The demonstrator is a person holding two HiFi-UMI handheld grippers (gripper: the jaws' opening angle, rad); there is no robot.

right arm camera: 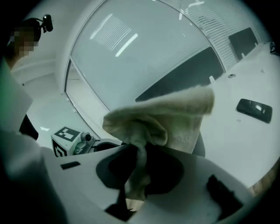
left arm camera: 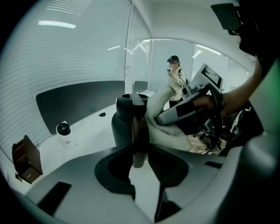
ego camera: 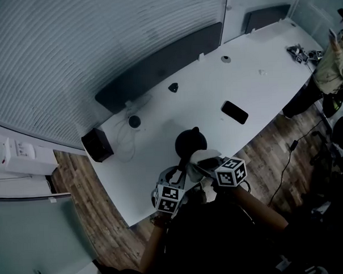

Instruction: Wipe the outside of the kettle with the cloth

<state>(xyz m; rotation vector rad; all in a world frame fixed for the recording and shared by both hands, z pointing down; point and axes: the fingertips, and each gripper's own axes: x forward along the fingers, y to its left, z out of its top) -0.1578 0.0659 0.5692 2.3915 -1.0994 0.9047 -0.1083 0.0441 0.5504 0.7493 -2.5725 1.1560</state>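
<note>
A black kettle (ego camera: 190, 142) stands near the front edge of the white table (ego camera: 254, 90). My left gripper (ego camera: 181, 168) comes at it from the near side and is shut on the kettle's handle (left arm camera: 139, 138), which runs upright between the jaws. The kettle's dark body (left arm camera: 124, 124) rises just behind them. A pale cloth (ego camera: 204, 159) drapes over the kettle's right side and top. My right gripper (right arm camera: 136, 171) is shut on a bunched corner of this cloth (right arm camera: 164, 116), whose loose part spreads ahead of the jaws. The cloth (left arm camera: 162, 127) and the right gripper (left arm camera: 186, 113) also show in the left gripper view.
A black phone (ego camera: 234, 112) lies on the table right of the kettle. A dark box (ego camera: 97, 145) sits at the table's left corner, with a small round device (ego camera: 134, 121) and its cable nearby. A person (ego camera: 334, 61) stands at the table's far right end.
</note>
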